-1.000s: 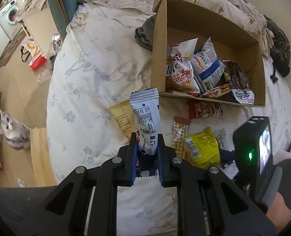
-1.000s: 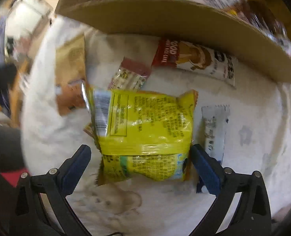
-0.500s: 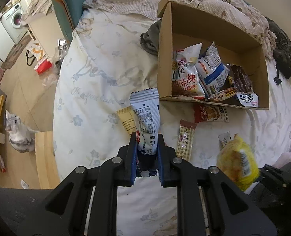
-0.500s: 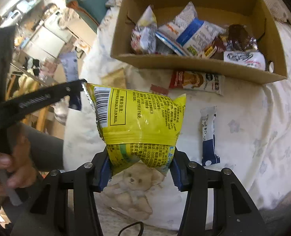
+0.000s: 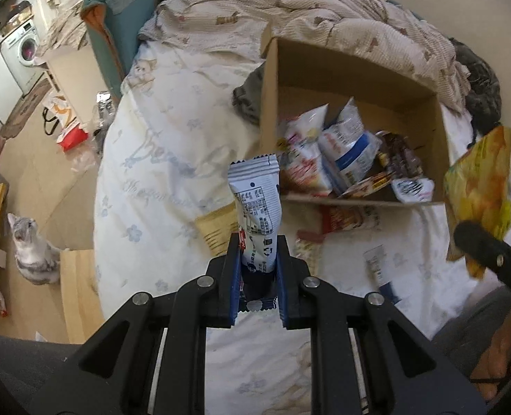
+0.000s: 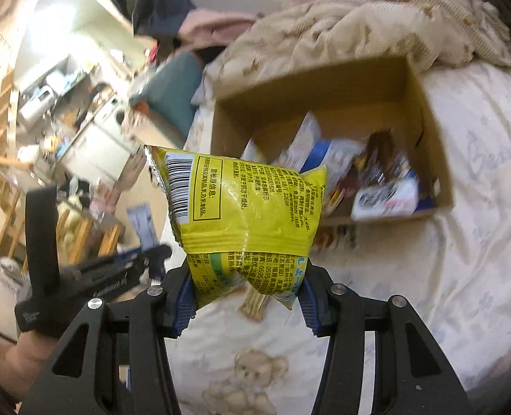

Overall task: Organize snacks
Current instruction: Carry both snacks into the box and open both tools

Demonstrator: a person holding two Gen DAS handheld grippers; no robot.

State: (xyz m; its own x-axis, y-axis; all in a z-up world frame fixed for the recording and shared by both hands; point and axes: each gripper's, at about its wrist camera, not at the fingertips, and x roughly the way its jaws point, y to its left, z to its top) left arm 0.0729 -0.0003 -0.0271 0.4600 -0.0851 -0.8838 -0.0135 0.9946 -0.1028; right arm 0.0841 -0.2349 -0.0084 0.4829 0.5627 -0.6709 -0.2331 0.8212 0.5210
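yellow snack bag (image 6: 245, 214): glossy crinkled plastic film | white wrapper (image 5: 257, 207): smooth printed film, semi-matt | box (image 5: 355, 69): matt brown cardboard | bedsheet (image 5: 172, 159): soft printed cloth | gripper frame (image 5: 220, 311): matt black, probably plastic, metal screw heads

My right gripper (image 6: 246, 297), whose jaws stood wide around the yellow snack bag (image 6: 245, 214) on the bedspread (image 6: 462, 259) a second ago, now pinches the bag's lower end, crumpling it, and holds it in the air. The bag, then flat among the loose packets, now hangs clear of the bed with the cardboard box (image 6: 428, 110) behind it instead of looming just above. From my left wrist, the bag (image 5: 480, 186) has left its spot beside the striped packet and shows up at the right edge, level with the box (image 5: 269, 103). That view sits a little higher over the bed.
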